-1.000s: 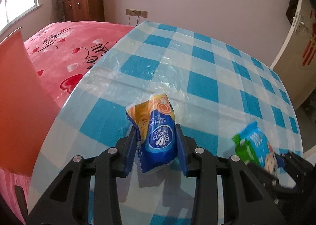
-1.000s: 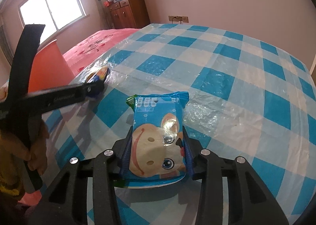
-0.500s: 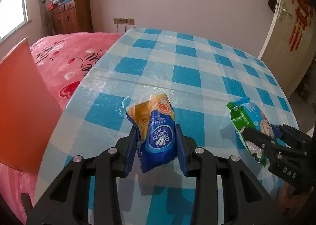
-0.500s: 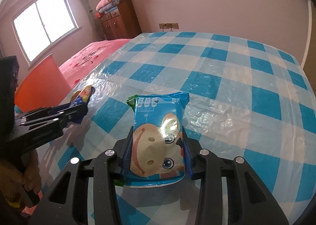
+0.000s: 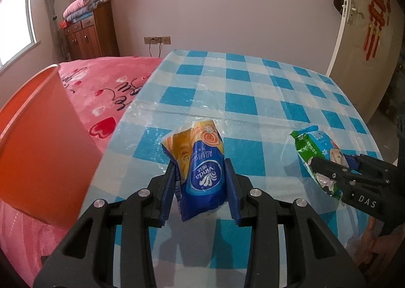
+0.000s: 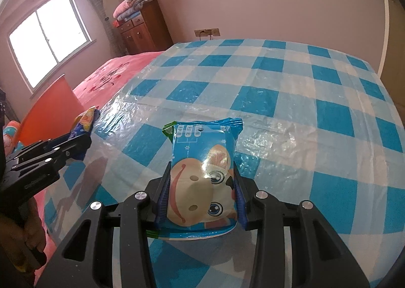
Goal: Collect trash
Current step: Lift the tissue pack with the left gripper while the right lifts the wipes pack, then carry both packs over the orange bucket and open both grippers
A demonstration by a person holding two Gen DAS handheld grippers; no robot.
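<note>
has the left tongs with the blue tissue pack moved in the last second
Yes. In the right wrist view, the left tongs and tissue pack have dropped lower and leftward against the checked tablecloth.

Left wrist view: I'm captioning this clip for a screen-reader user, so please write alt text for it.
The left gripper clamps a blue and orange tissue pack above a blue checked tablecloth. At right, the right gripper holds a green and blue wipes pack; an orange bin stands at left beside a pink bed.
</note>
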